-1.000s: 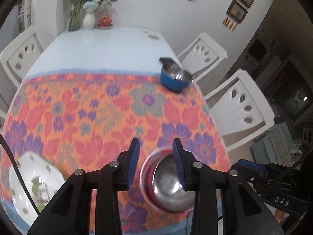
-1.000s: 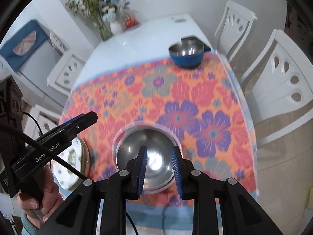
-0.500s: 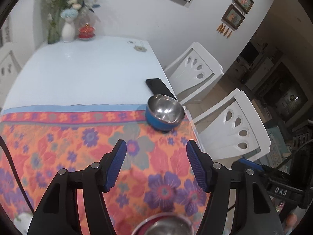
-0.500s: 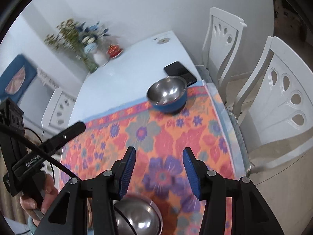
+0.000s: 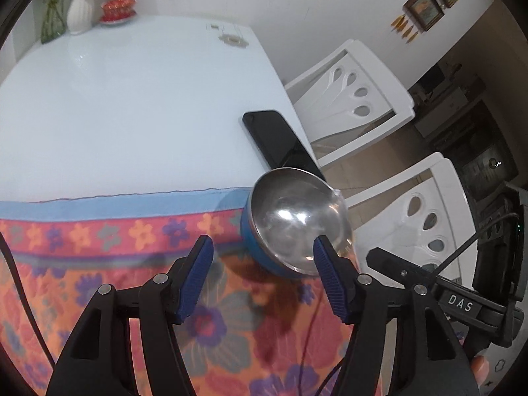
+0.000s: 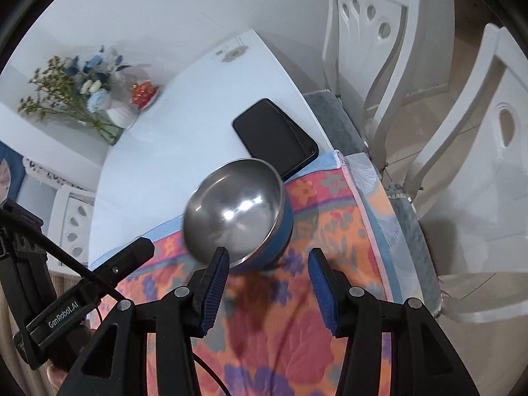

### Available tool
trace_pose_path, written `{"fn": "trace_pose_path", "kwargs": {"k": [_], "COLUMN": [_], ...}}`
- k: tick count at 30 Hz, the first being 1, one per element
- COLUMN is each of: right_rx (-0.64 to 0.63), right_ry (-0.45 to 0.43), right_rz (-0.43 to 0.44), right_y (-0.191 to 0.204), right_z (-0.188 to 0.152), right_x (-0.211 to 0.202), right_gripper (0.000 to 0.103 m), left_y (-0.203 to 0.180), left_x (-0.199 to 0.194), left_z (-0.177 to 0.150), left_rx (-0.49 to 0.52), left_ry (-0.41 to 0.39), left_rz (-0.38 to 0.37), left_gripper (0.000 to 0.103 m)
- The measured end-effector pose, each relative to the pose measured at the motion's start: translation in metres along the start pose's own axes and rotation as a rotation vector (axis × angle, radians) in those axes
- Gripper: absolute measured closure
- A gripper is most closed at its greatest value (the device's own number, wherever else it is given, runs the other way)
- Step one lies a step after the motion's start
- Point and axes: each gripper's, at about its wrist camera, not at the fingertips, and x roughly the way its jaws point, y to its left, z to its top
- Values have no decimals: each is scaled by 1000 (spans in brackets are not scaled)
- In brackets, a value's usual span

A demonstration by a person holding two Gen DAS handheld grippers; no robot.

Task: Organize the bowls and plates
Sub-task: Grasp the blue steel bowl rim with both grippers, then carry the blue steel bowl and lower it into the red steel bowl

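A blue bowl with a shiny steel inside (image 5: 293,221) stands at the far right corner of the floral cloth (image 5: 99,280); it also shows in the right wrist view (image 6: 237,211). My left gripper (image 5: 260,277) is open and empty, just short of the bowl, its right finger beside the bowl's near rim. My right gripper (image 6: 267,290) is open and empty, close in front of the bowl, its left finger overlapping the rim. The other bowl and the plate are out of view.
A black phone (image 5: 280,142) lies on the bare white table (image 5: 115,99) just behind the bowl, also in the right wrist view (image 6: 274,135). A vase of flowers (image 6: 99,99) and a red dish (image 5: 117,8) stand at the far end. White chairs (image 5: 356,95) line the right edge.
Both grippers have moved forward from the steel bowl at the near edge toward the blue bowl, which now looks much larger. Both jaws have opened wide.
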Motion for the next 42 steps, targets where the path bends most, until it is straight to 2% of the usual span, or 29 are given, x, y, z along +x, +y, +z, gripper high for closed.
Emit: {"fn": "trace_pose_path", "kwargs": {"k": [8, 11, 12, 13, 15, 20, 29, 37, 42], "right_rx": [-19, -34, -42, -47, -51, -79, -106, -149, -202], "right_ry": [51, 64, 70, 72, 78, 60, 26, -39, -89], "right_rz": [-14, -17, -16, -13, -3, -47, -60, -49, -50], "right_y": [-9, -8, -8, -7, -5, 0, 18, 48, 75], "right_z": [15, 18, 17, 17, 17, 14, 7, -13, -45], "right_x": [46, 57, 62, 65, 71, 72, 36, -35, -85], "right_gripper": [55, 55, 56, 59, 69, 75, 75, 75, 75], "left_y": [10, 11, 12, 12, 12, 13, -3, -26, -39], "left_x": [47, 62, 67, 71, 78, 76, 37, -41, -94], "left_z": [10, 9, 9, 8, 7, 4, 0, -14, -34], "left_rx": [-28, -46, -52, -54, -50, -43, -21, -18, -18], "left_ry": [47, 74, 82, 92, 98, 95, 55, -44, -108], "left_rz": [-48, -75, -79, -81, -69, -66, -68, -75, -68], "left_gripper": [47, 57, 64, 71, 79, 80, 81, 81, 81]}}
